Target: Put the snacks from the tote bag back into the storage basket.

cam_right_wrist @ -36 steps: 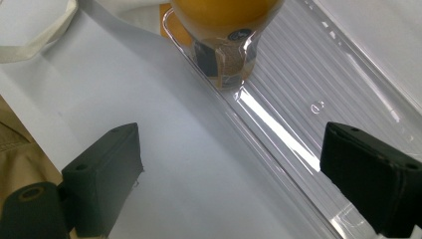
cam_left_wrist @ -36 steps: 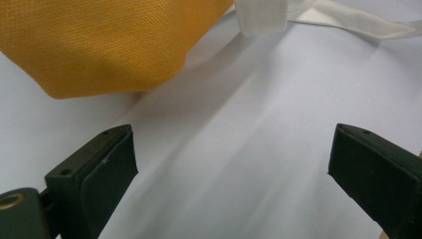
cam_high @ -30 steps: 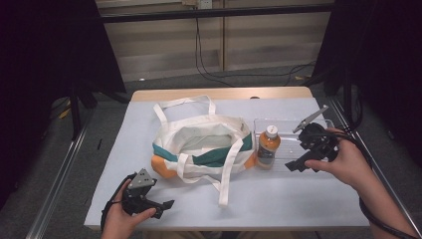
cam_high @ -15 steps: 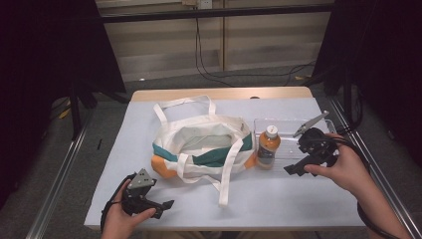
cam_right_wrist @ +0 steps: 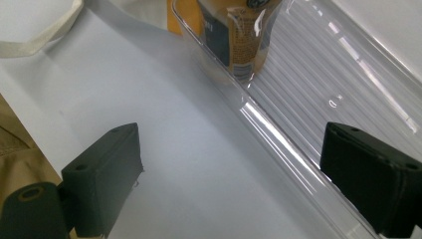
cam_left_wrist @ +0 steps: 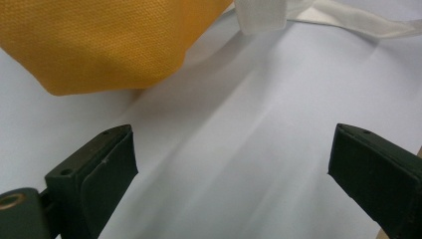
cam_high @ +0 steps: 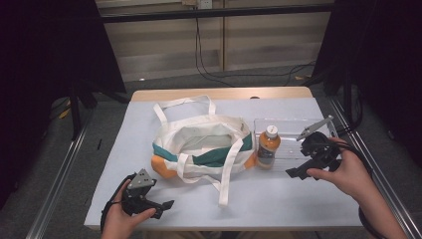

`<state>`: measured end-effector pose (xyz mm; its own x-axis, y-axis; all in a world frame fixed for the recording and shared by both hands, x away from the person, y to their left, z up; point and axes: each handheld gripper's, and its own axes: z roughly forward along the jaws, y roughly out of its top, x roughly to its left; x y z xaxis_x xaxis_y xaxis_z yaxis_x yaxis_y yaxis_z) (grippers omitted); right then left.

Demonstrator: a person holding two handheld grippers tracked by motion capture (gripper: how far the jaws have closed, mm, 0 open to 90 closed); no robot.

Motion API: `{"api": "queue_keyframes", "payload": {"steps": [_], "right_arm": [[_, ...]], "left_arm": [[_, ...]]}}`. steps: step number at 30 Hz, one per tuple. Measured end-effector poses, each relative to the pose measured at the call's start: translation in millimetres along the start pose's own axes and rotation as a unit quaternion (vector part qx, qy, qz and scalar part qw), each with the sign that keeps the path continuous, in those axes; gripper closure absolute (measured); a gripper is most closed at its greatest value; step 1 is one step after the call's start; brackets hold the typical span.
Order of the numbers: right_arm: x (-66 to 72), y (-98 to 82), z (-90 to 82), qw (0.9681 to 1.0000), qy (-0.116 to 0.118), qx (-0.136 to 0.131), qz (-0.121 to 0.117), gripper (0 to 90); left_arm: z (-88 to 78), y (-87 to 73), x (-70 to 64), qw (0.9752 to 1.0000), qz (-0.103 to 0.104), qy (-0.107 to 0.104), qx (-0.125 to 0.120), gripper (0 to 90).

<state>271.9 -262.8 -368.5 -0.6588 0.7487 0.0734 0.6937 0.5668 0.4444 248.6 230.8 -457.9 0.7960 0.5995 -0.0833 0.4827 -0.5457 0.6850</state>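
Observation:
A white tote bag with teal and orange panels lies open at the middle of the table. To its right, an orange drink bottle stands upright in a clear plastic tray. My right gripper hovers open at the tray's front edge. In the right gripper view, the right gripper has its jaws on either side of the tray's near rim, with the bottle ahead. My left gripper rests open near the table's front left. In the left gripper view, the left gripper faces the bag's orange corner.
The bag's white straps trail over the white tabletop toward the front. One strap end lies beyond the left jaws. Metal rails run along both sides of the table. Cables hang behind the far edge.
My right gripper has drifted slightly back toward the person, along the tray's front edge. The left gripper has not moved.

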Motion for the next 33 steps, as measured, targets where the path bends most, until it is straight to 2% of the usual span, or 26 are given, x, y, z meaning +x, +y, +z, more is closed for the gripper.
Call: {"api": "queue_keyframes", "payload": {"steps": [9,16,23,24,25,28,33], "right_arm": [[-0.6,-8.0,3.0,0.9999,0.005,-0.003,0.008,9.3],[-1.6,-10.9,5.6,0.9999,0.008,-0.007,0.001,9.3],[0.2,-13.0,8.9,0.9999,0.010,-0.009,0.004,9.4],[0.7,-13.5,9.2,0.9999,0.011,-0.008,0.007,9.4],[-0.6,-14.5,9.6,0.9999,0.011,-0.009,0.000,9.4],[0.4,-15.2,9.1,0.9998,0.011,-0.012,0.011,9.4],[-0.5,-16.8,9.6,0.9998,0.010,-0.016,0.008,9.5]], "left_arm": [[0.9,-0.3,0.2,1.0000,0.001,-0.001,-0.001,4.7],[0.8,-0.3,0.1,1.0000,0.001,0.000,-0.002,4.7],[-0.5,-0.2,0.2,1.0000,0.000,0.003,0.001,4.8],[0.0,-0.5,0.1,1.0000,0.000,0.005,-0.005,4.8],[-0.2,-0.5,0.2,1.0000,-0.001,0.005,-0.006,4.8],[-1.0,-0.3,0.7,1.0000,0.000,0.003,0.001,4.7],[-1.1,-0.5,1.0,1.0000,0.002,0.004,0.000,4.7]]}}
